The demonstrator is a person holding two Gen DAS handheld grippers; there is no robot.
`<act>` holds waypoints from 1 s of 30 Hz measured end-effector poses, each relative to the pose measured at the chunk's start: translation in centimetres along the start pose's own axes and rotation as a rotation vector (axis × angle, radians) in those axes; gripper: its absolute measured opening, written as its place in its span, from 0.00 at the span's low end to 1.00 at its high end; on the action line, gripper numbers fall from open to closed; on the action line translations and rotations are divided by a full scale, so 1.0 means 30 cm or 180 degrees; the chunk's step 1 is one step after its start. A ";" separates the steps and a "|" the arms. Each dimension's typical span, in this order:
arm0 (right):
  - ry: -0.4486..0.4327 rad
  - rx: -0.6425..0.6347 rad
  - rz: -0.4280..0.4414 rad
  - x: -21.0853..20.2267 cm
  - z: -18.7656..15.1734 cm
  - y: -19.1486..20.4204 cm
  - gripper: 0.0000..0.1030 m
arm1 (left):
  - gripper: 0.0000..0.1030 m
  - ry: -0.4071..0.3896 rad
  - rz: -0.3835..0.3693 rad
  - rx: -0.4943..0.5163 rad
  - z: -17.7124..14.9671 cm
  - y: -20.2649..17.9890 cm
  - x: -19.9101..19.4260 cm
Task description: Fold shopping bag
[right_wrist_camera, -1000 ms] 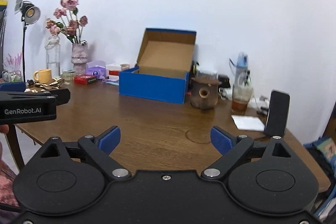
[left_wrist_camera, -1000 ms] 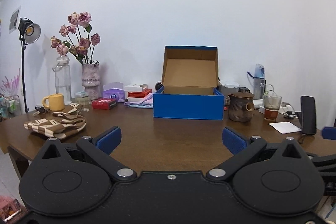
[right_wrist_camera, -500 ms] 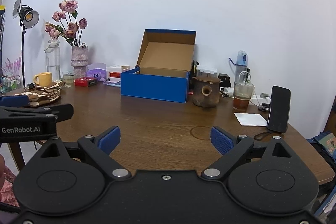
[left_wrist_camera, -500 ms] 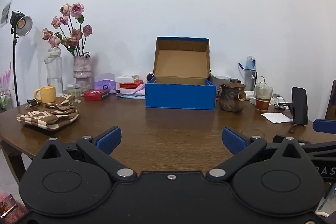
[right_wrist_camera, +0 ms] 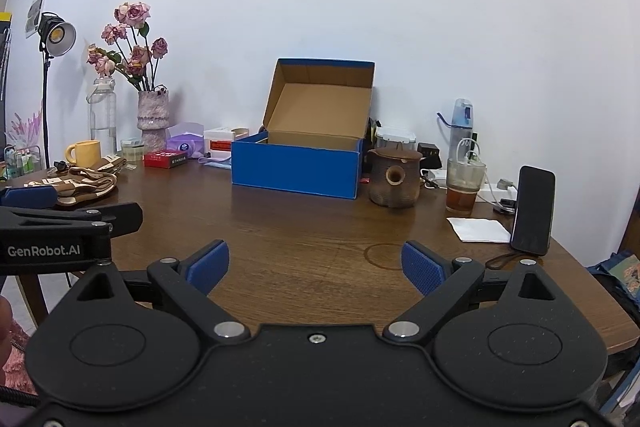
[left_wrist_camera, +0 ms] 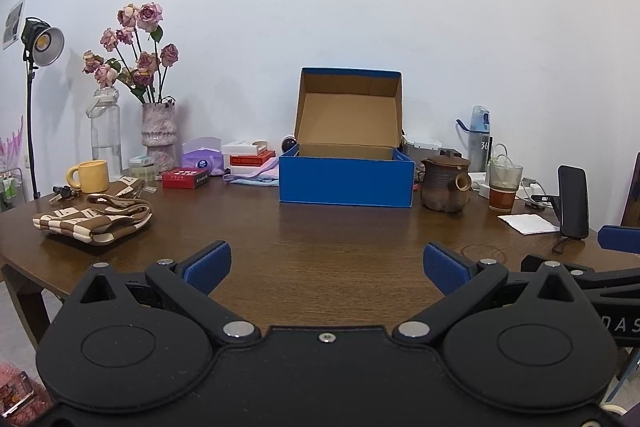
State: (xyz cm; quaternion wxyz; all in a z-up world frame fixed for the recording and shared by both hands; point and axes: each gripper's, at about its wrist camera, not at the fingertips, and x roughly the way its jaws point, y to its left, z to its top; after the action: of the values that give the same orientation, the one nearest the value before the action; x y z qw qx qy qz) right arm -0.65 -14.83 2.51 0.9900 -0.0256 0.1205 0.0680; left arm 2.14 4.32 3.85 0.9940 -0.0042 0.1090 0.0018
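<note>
White wall backs the wooden surface; the checkered shopping bag slumps near its left edge, soft and light, best pinched at a hem. Left gripper and right gripper fingers gape wide, holding nothing.

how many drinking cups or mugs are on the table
2. A yellow mug stands at the table's left end, behind the checkered shopping bag. A clear cup of brown liquid stands on the right, beside the brown teapot. Clutter could hide others.

wooden table, checked bag, blue box
</note>
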 end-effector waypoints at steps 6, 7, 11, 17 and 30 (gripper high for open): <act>-0.0009 -0.0003 -0.0004 0.000 0.000 0.004 0.93 | 1.00 0.0020 0.0048 -0.0003 0.005 -0.018 -0.024; -0.0012 -0.0003 -0.0007 0.000 0.000 0.004 0.93 | 1.00 0.0020 0.0047 -0.0003 0.005 -0.018 -0.022; -0.0018 -0.0004 -0.0013 -0.004 0.000 0.005 0.93 | 1.00 0.0022 0.0044 -0.0001 0.003 -0.019 -0.013; -0.0024 -0.0005 -0.0009 -0.013 -0.004 0.006 0.93 | 1.00 0.0024 0.0016 0.0008 0.004 -0.016 -0.012; -0.0031 0.0002 -0.0003 -0.011 0.000 0.015 0.93 | 1.00 0.0043 0.0007 0.0015 0.000 -0.016 -0.007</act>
State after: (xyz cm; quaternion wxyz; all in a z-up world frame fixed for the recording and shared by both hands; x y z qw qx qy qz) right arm -1.02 -14.41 2.57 0.9907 -0.0251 0.1157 0.0677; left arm 1.95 3.85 3.90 0.9933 -0.0017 0.1158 0.0027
